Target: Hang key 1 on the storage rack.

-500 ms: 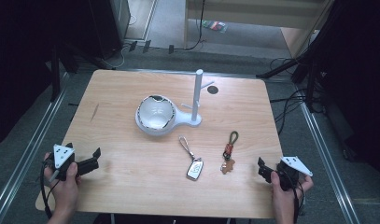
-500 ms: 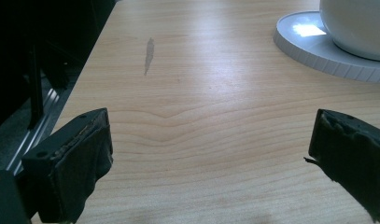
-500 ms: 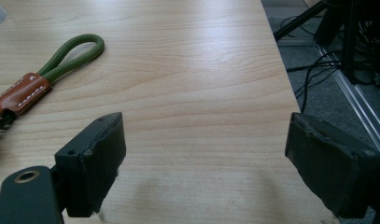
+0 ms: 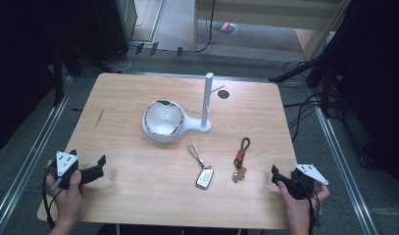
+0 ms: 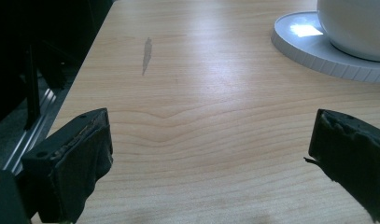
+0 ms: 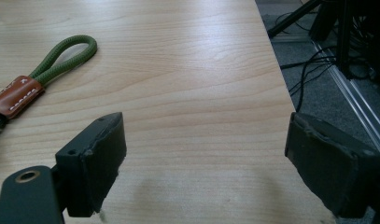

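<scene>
Right now both grippers sit low at the near edge of the counter (image 4: pixel 118 93), each in a hand. Left gripper (image 4: pixel 100 166) at about 8 o'clock from the counter's middle, jaws spread wide, nothing between them; bare wood shows between the jaws in the left gripper view (image 5: pixel 211 154). Right gripper (image 4: pixel 274 175) at about 4 o'clock, jaws also wide apart, holding nothing; bare wood in its gap too (image 6: pixel 204 158).

Strap (image 4: pixel 241 155), green loop with brown leather tab, lies flat near 5 o'clock, just at 10 o'clock of the right gripper, not touching it. In the right gripper view the loop (image 6: pixel 61 53) lies beyond the left jaw, apart from it. Fob (image 4: pixel 204 177) with its ring and clip lies at about 6 o'clock, just at 9 o'clock of the strap, apart from it.

Bowl (image 4: pixel 162 119) sits on a white base near centre; a white post (image 4: pixel 207 100) stands upright on that base at 3 o'clock of the bowl. Base rim (image 5: pixel 318 51) shows far from the left jaws.
</scene>
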Motion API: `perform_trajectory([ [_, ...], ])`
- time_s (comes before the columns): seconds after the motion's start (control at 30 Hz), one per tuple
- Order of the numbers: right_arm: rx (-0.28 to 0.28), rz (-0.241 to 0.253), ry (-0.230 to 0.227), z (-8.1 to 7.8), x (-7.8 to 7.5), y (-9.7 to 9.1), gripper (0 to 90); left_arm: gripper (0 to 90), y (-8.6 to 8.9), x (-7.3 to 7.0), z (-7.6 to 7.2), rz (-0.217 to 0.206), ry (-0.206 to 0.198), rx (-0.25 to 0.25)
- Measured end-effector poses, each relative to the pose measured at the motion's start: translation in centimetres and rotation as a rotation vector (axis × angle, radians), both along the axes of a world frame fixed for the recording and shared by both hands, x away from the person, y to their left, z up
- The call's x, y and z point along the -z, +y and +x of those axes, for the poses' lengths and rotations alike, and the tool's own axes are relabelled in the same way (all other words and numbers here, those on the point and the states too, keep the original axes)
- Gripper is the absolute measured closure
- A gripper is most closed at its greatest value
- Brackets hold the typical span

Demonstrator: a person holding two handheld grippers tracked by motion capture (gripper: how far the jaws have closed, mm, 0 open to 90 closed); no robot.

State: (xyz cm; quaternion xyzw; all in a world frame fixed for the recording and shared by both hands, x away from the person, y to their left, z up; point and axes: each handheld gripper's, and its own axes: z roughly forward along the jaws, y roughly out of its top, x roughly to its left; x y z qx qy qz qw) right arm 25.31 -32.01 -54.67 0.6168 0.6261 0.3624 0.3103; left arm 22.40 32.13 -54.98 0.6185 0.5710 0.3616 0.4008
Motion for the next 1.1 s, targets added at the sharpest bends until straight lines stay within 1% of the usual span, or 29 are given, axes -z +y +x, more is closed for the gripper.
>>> perform_trajectory([
  [0.07, 0.003, 0.004, -0.002, 0.0, 0.0, -0.1, 12.7, 0.0, 0.0, 0.0, 0.0, 0.003, 0.002, 0.002],
  [0.13, 0.013, 0.018, -0.002, 0.0, 0.0, -0.2, 13.0, 0.0, 0.0, 0.0, 0.1, -0.004, 0.002, -0.001],
  [0.2, -0.009, 0.029, 0.018, 0.2, 0.0, -0.3, 13.0, 0.0, 0.1, 0.0, 0.1, -0.005, 0.002, 0.000],
  [0.23, -0.009, 0.029, 0.018, 0.2, 0.0, -0.3, 13.0, 0.0, 0.1, 0.0, 0.1, -0.007, 0.005, -0.001],
  [0.27, -0.010, 0.027, 0.037, 0.2, 0.1, -0.4, 13.0, 0.0, 0.1, 0.0, 0.1, -0.009, 0.002, -0.001],
  [0.3, -0.008, 0.028, 0.046, 0.3, 0.1, -0.5, 13.0, 0.0, 0.1, 0.0, 0.1, -0.009, 0.002, 0.000],
  [0.37, 0.006, 0.055, 0.042, 0.2, -0.5, -0.6, 13.6, 0.0, 0.1, 0.0, 0.1, -0.010, 0.002, 0.001],
  [0.4, 0.006, 0.055, 0.042, 0.2, -0.5, -0.6, 13.6, 0.0, 0.1, 0.0, 0.1, -0.010, 0.003, 0.003],
  [0.43, 0.004, 0.073, 0.033, 0.1, -1.3, -0.7, 14.2, 0.0, 0.1, 0.0, 0.0, -0.008, -0.001, 0.004],
  [0.47, 0.004, 0.073, 0.033, 0.2, -1.5, -0.7, 14.6, 0.0, 0.1, 0.0, 0.0, -0.008, -0.001, 0.004],
  [0.5, 0.002, 0.076, 0.043, 0.2, -1.7, -0.6, 14.6, 0.0, 0.1, 0.0, -0.1, -0.013, -0.004, 0.003],
  [0.53, 0.002, 0.076, 0.043, 0.2, -1.7, -0.6, 14.6, 0.0, 0.1, 0.0, -0.1, -0.013, -0.004, 0.003],
  [0.6, -0.020, 0.060, 0.057, 0.2, -2.2, -0.4, 14.6, 0.0, 0.2, 0.0, -0.1, -0.017, -0.007, 0.002],
  [0.63, -0.025, 0.047, 0.068, 0.2, -2.4, -0.3, 14.6, 0.0, 0.2, 0.0, -0.2, -0.017, -0.006, 0.000],
  [0.67, -0.025, 0.047, 0.068, 0.2, -2.4, -0.3, 14.6, 0.0, 0.2, 0.0, -0.2, -0.016, -0.002, 0.003],
  [0.7, -0.037, 0.036, 0.086, 0.3, -2.9, 0.0, 14.4, 0.0, 0.2, 0.0, -0.2, -0.016, -0.006, 0.003],
  [0.73, -0.037, 0.036, 0.086, 0.3, -2.9, 0.0, 14.4, 0.0, 0.2, 0.0, -0.2, -0.016, -0.006, 0.003],
  [0.77, -0.061, 0.038, 0.109, 0.4, -3.5, 0.3, 14.4, 0.0, 0.2, 0.0, -0.2, -0.018, -0.007, 0.002],
  [0.8, -0.072, 0.034, 0.128, 0.5, -3.8, 0.5, 14.4, 0.0, 0.2, 0.0, -0.2, -0.022, -0.005, 0.000],
  [0.83, -0.072, 0.034, 0.128, 0.5, -3.8, 0.5, 14.4, 0.0, 0.2, 0.0, -0.2, -0.022, -0.005, 0.000],
  [0.87, -0.091, 0.018, 0.179, 0.8, -4.1, 1.0, 14.3, 0.0, 0.2, 0.0, -0.1, -0.022, 0.000, 0.000],
  [0.9, -0.091, 0.018, 0.179, 0.8, -4.1, 1.0, 14.3, 0.0, 0.2, 0.0, -0.1, -0.022, 0.000, 0.000],
  [0.97, -0.112, 0.004, 0.215, 1.0, -4.2, 1.5, 14.1, 0.0, 0.2, 0.0, -0.1, -0.020, 0.003, 0.000],
  [1.0, -0.125, -0.006, 0.255, 1.2, -4.2, 2.1, 14.0, 0.0, 0.2, 0.0, -0.1, -0.022, 0.005, 0.001],
  [1.07, -0.138, -0.030, 0.285, 1.5, -4.1, 2.6, 13.8, 0.0, 0.2, 0.0, 0.0, -0.026, 0.004, -0.002],
  [1.1, -0.138, -0.030, 0.285, 1.5, -4.1, 2.6, 13.8, 0.0, 0.2, 0.0, 0.0, -0.028, 0.004, -0.003],
])
